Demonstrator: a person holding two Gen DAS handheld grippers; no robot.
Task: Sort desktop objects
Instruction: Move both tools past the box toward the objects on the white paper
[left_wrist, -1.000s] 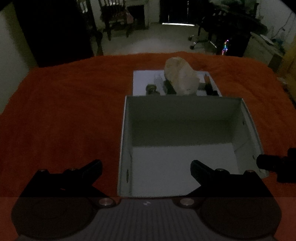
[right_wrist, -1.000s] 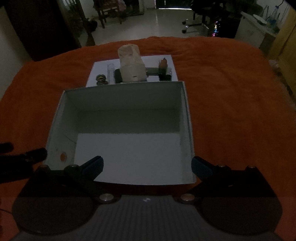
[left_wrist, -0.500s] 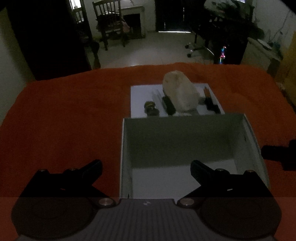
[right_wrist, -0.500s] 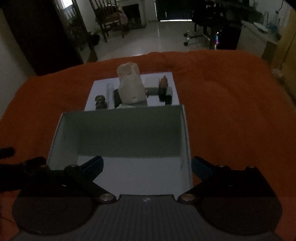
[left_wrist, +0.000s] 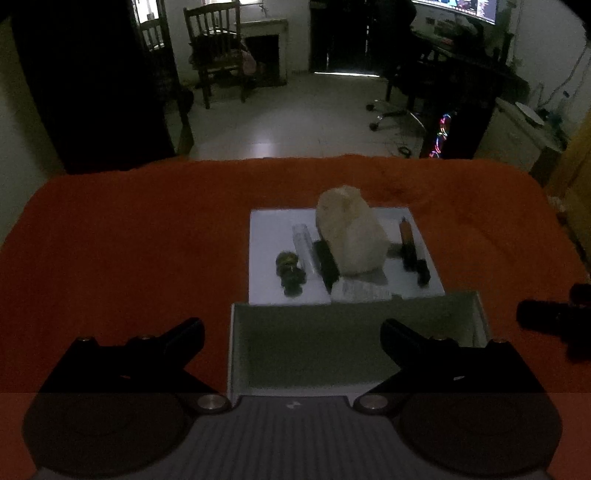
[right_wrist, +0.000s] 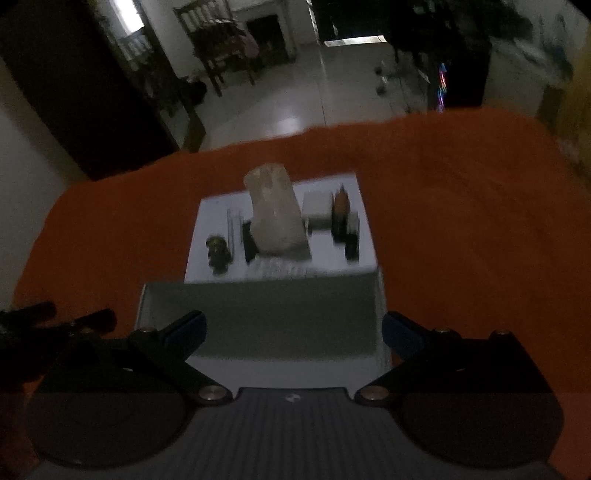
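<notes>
Both tongs, left (left_wrist: 291, 332) and right (right_wrist: 293, 328), gape wide, empty, above my box (left_wrist: 236, 343). Ahead past it, on a sheet (left_wrist: 266, 236): pale lump (left_wrist: 351, 232), looks soft and light; I'd grip its narrow sides. No legible writing.

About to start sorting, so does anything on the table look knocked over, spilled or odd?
Nothing stands out. The pale lump and small items sit on the white sheet behind the open box, which shows nothing inside.
</notes>
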